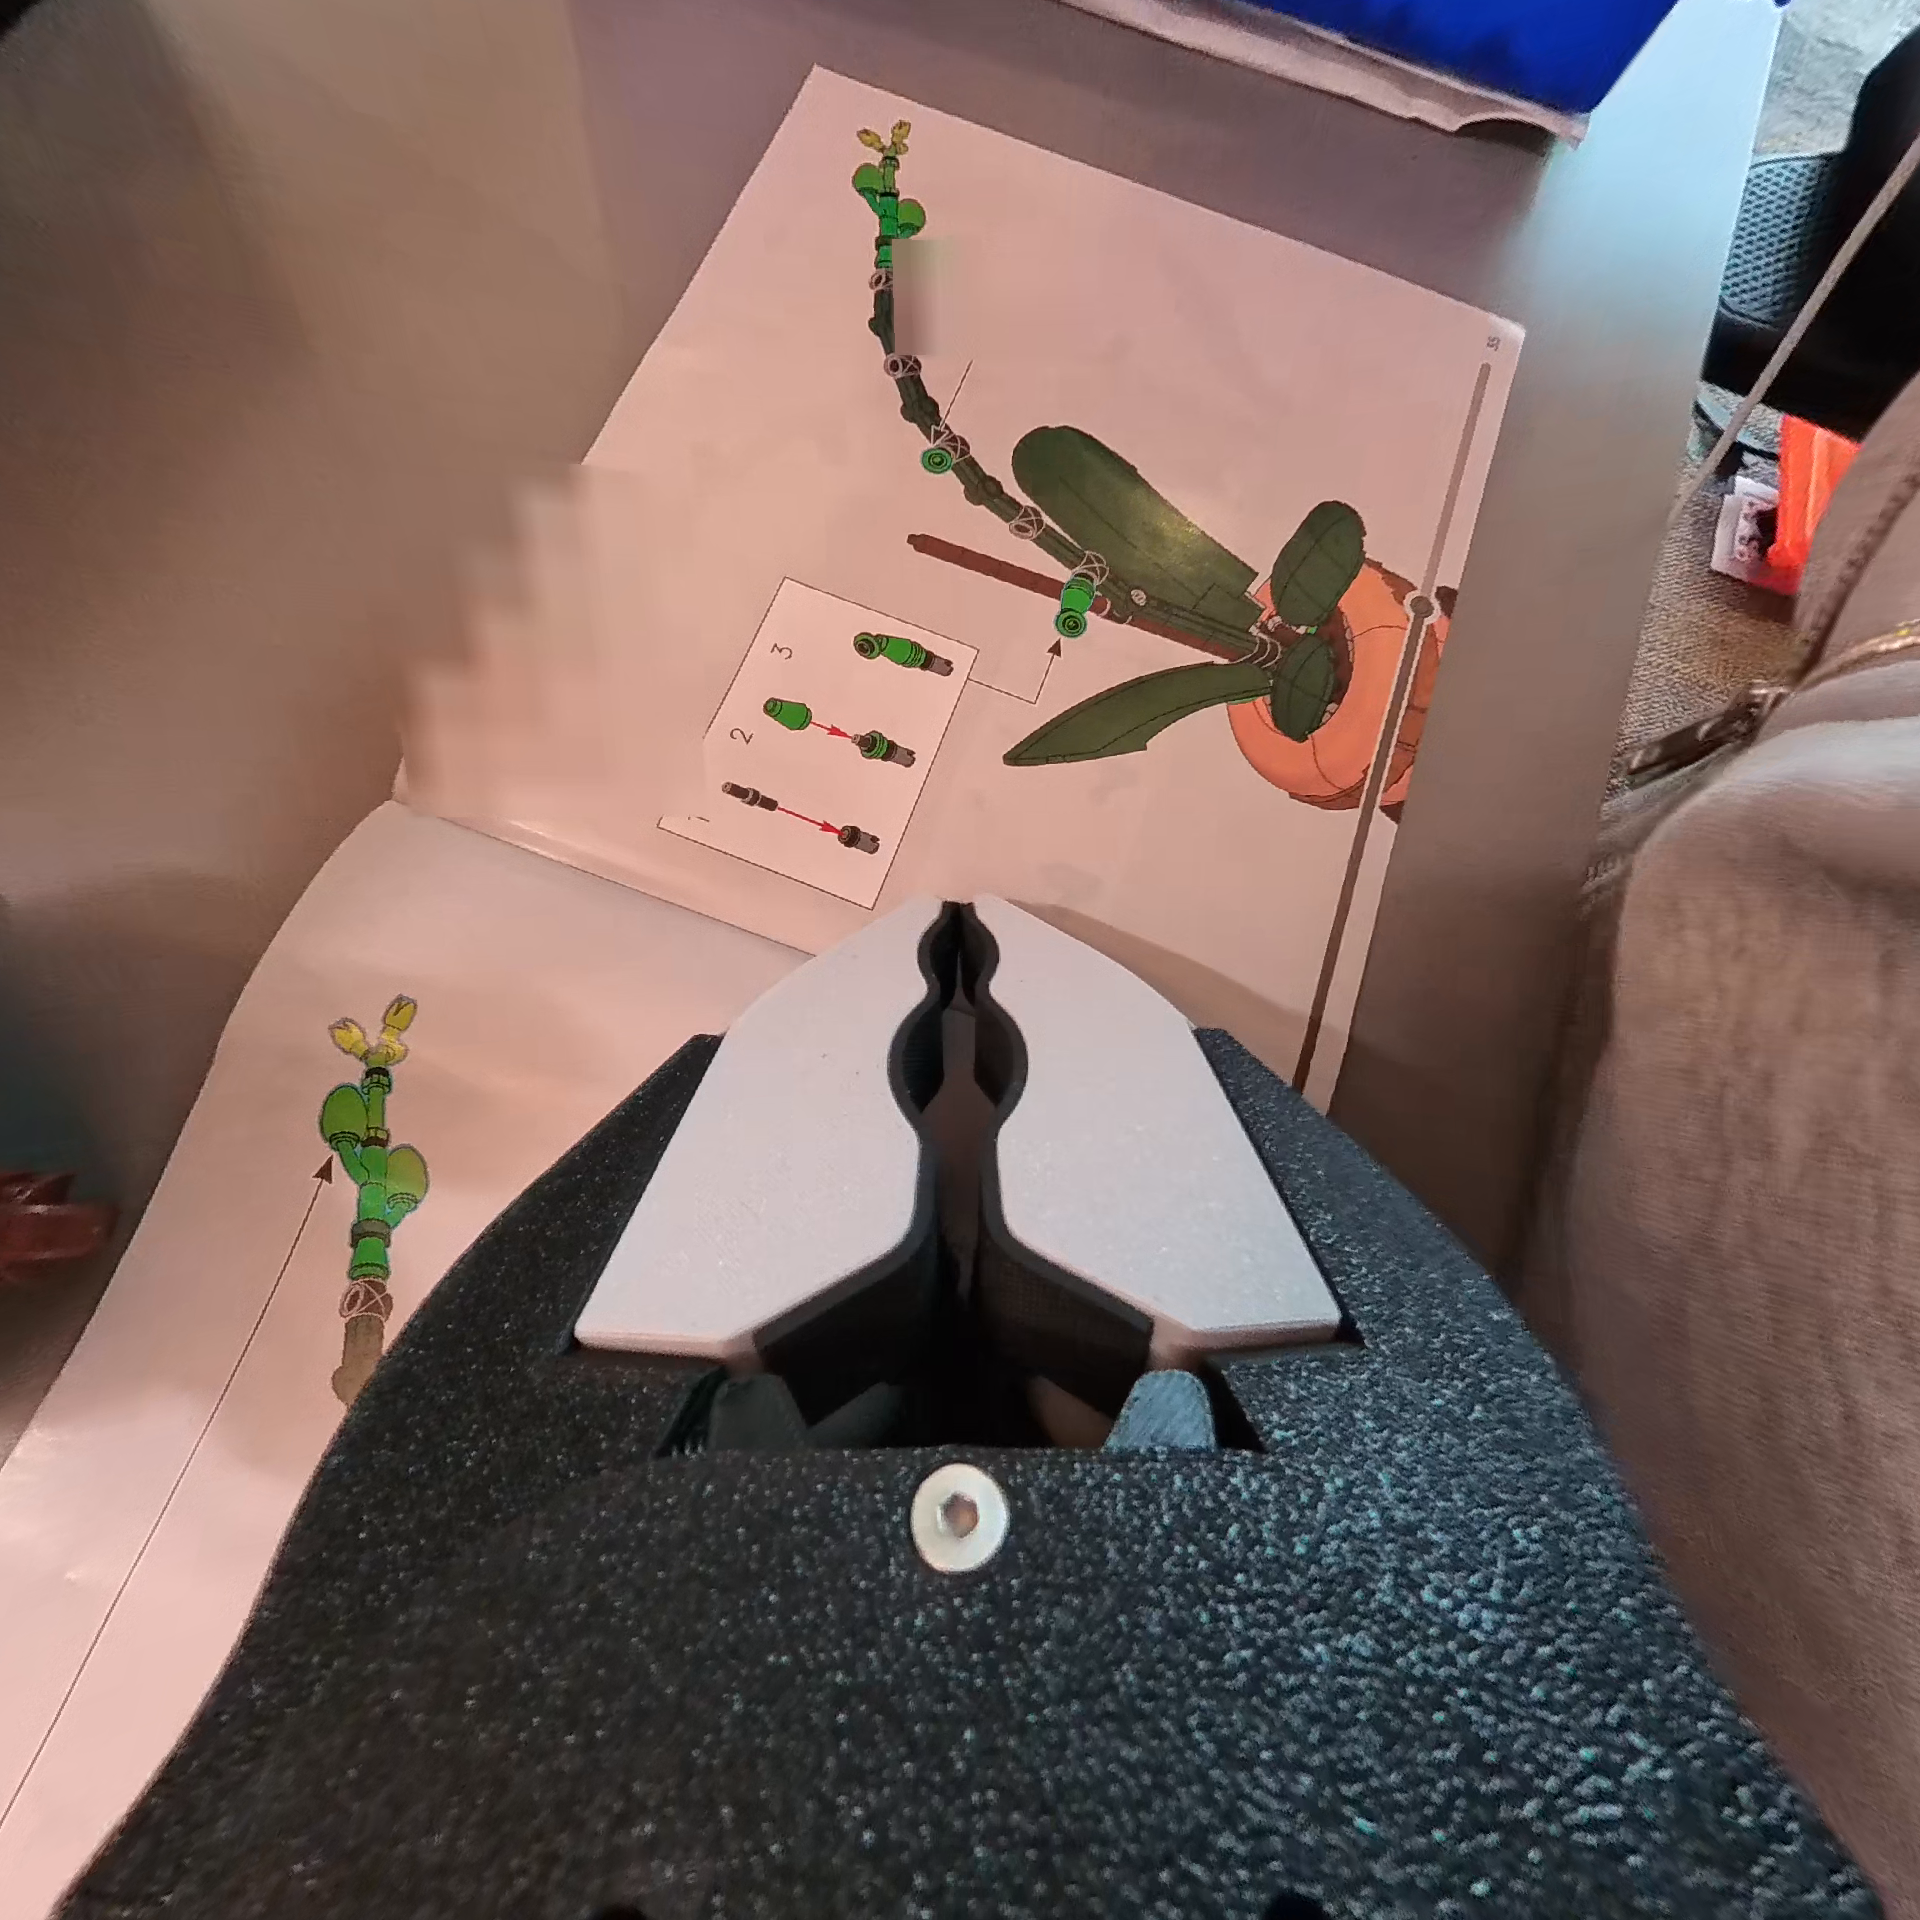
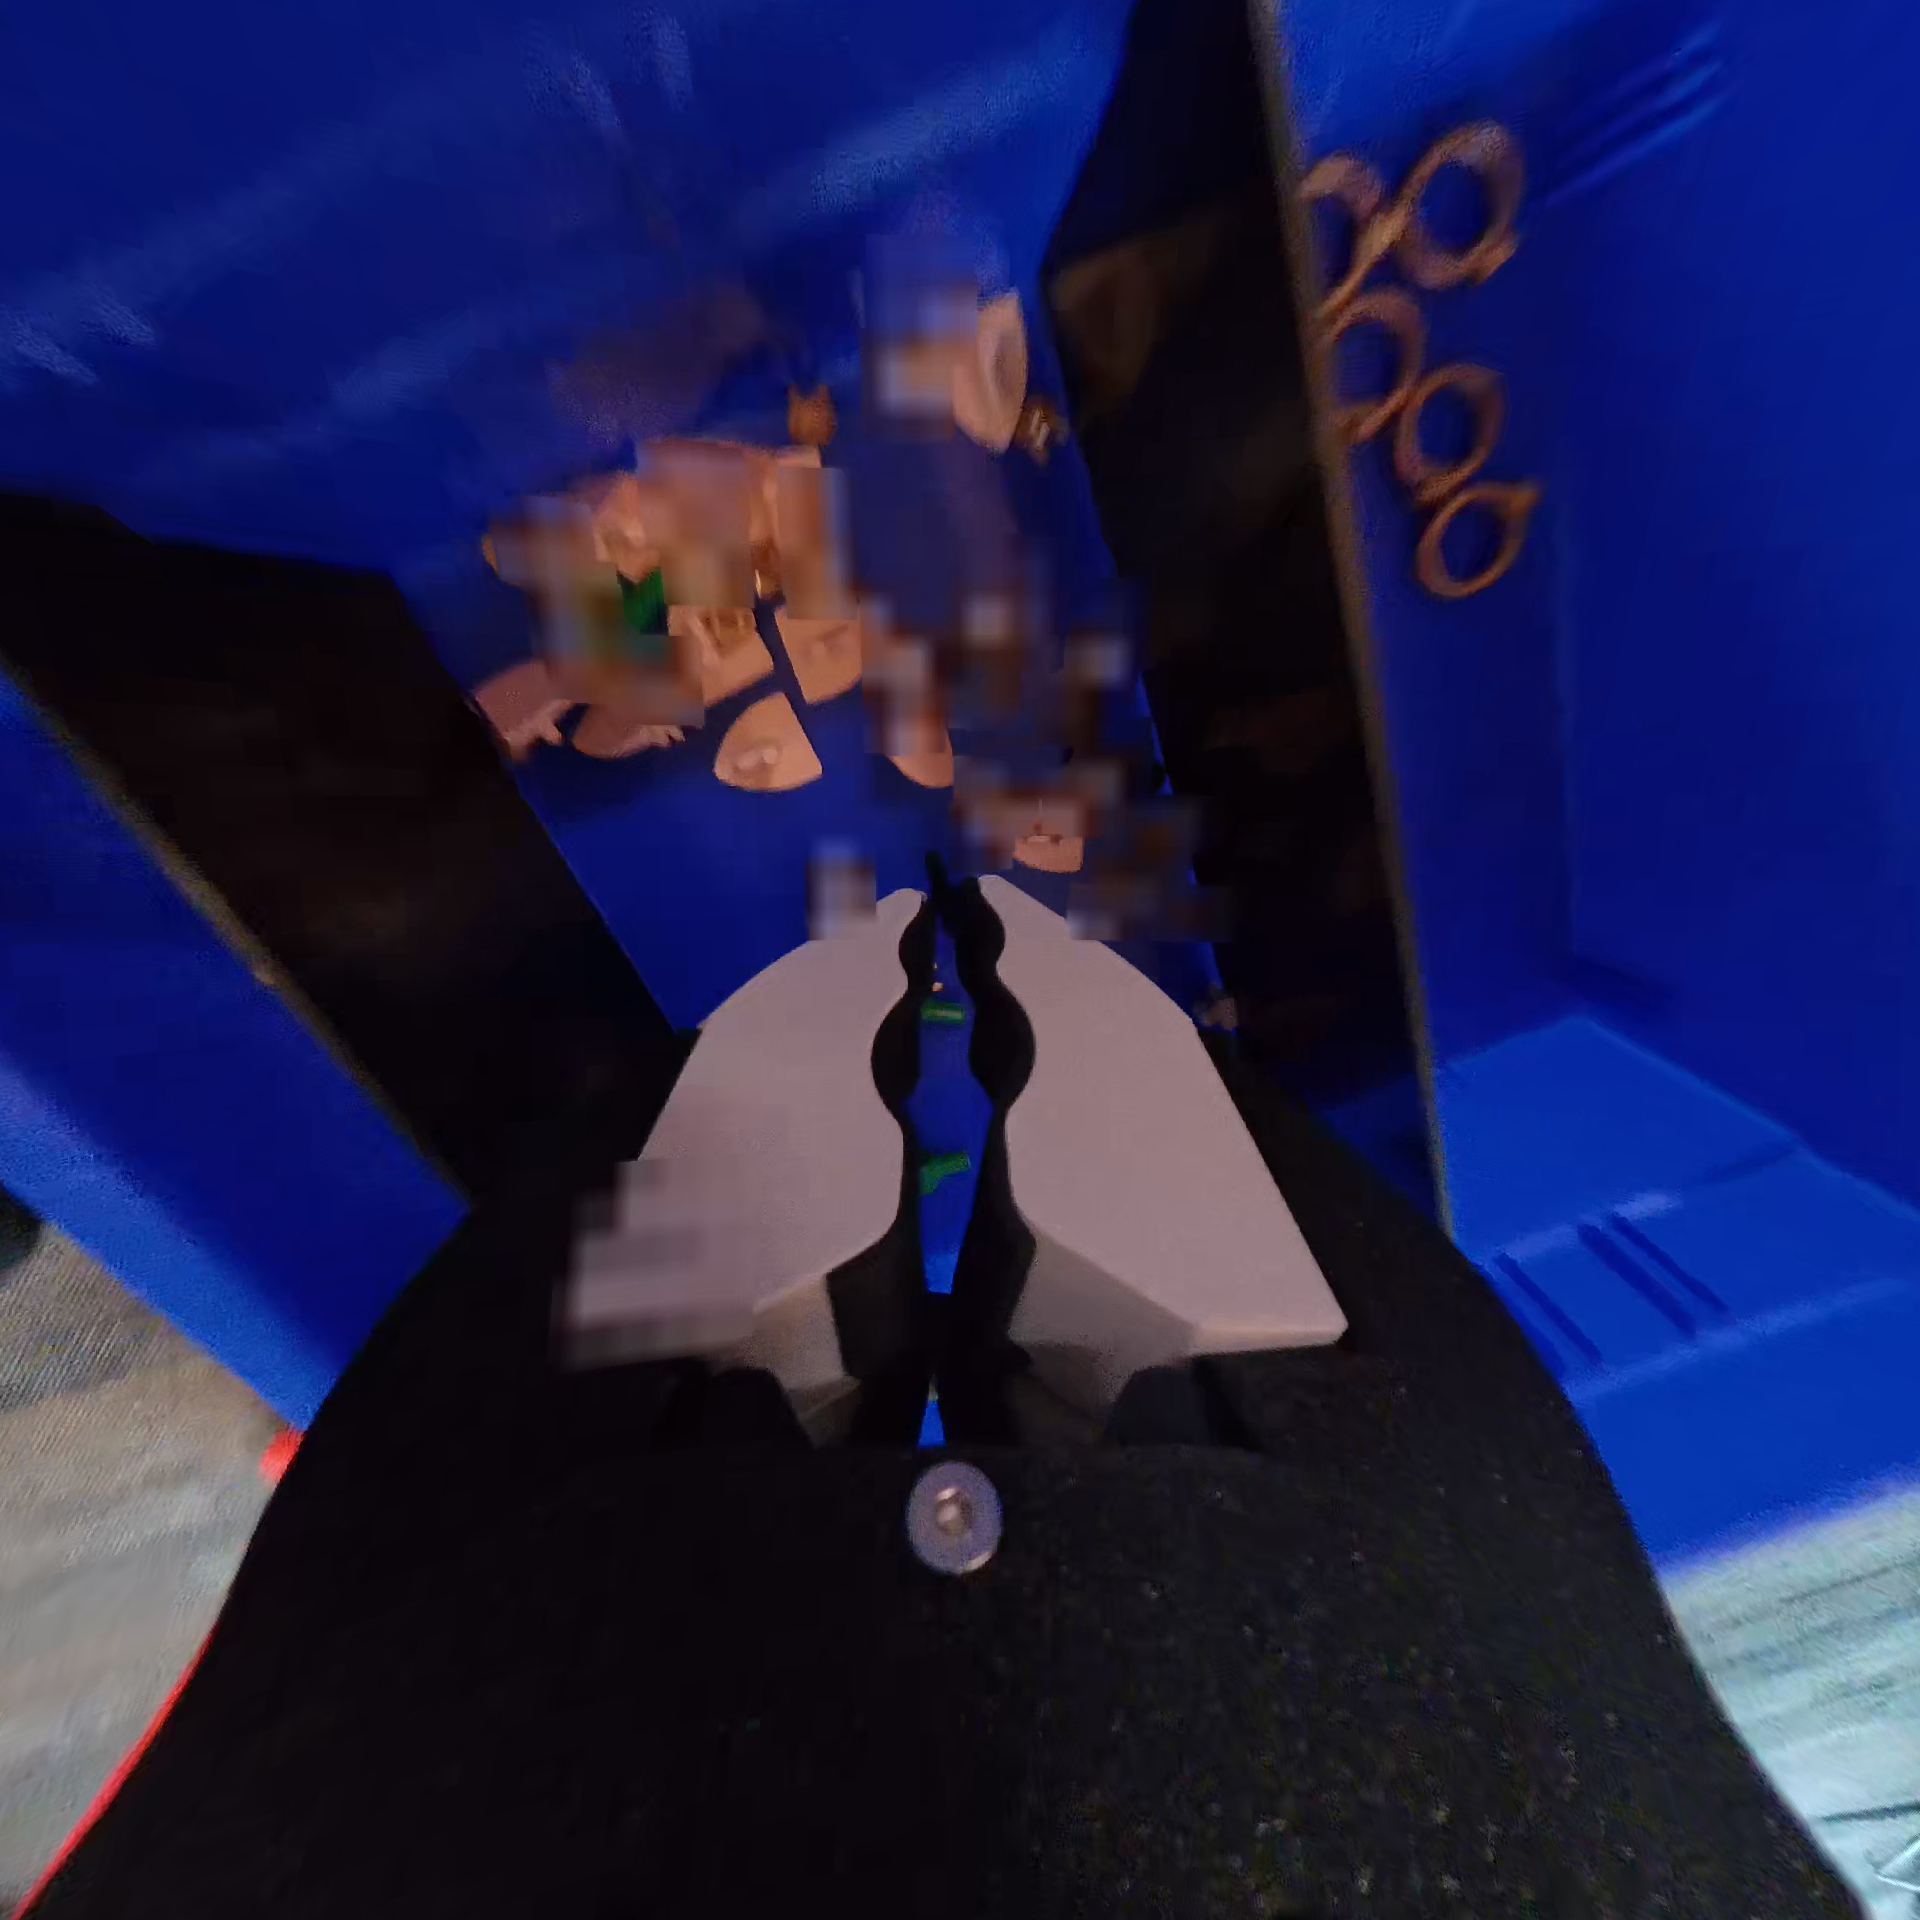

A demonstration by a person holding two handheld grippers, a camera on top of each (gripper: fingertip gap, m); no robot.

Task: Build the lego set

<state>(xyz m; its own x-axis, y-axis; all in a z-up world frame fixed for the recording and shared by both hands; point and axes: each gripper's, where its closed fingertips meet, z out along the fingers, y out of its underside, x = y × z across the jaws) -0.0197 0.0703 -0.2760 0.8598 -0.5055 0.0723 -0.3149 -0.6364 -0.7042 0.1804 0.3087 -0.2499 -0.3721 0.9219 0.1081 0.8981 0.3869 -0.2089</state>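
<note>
Blue plastic bin point(image 2: 312, 208), split by black dividers point(image 2: 1247, 520); seen by the right wrist view only, and blurred.

- Right gripper point(image 2: 948, 883): inside the middle compartment. Jaws drawn almost together, with only a thin sliver of blue between them lower down. A dark stub point(image 2: 934, 868) pokes out at the tips and appears pinched there. The blur makes it hard to say how much of it the pads cover.
- Pale pieces point(image 2: 764, 753): loose on the bin floor beyond the tips, close together, partly covered by mosaic patches.
- Green bits point(image 2: 943, 1166): visible on the floor through the slit between the jaws, below them and not held.
- Tan rings point(image 2: 1444, 416): linked in a chain in the next compartment to the right, behind a divider.

- Left gripper point(image 1: 961, 909): jaws fully together, nothing between them. It hangs over the lower edge of an open booklet point(image 1: 1039, 416).
- Booklet: lies flat on the grey desk point(image 1: 260, 312), showing drawings of a green stem and an orange pot.
- Brown cloth point(image 1: 1766, 1143): just beside the gripper on its right.
- Red-brown piece point(image 1: 42, 1216): at the far left edge, cut off.

Hazards, as judged:
- The stub seems to be held by its end only. A jolt or a knock against a divider could twist it free, and it would drop among the pale pieces, where a small dark part is hard to find.
- The compartment is narrow, so a sideways swing could catch a divider.
- The left jaws are close to the page and could scuff it or drag it across the desk.
</note>
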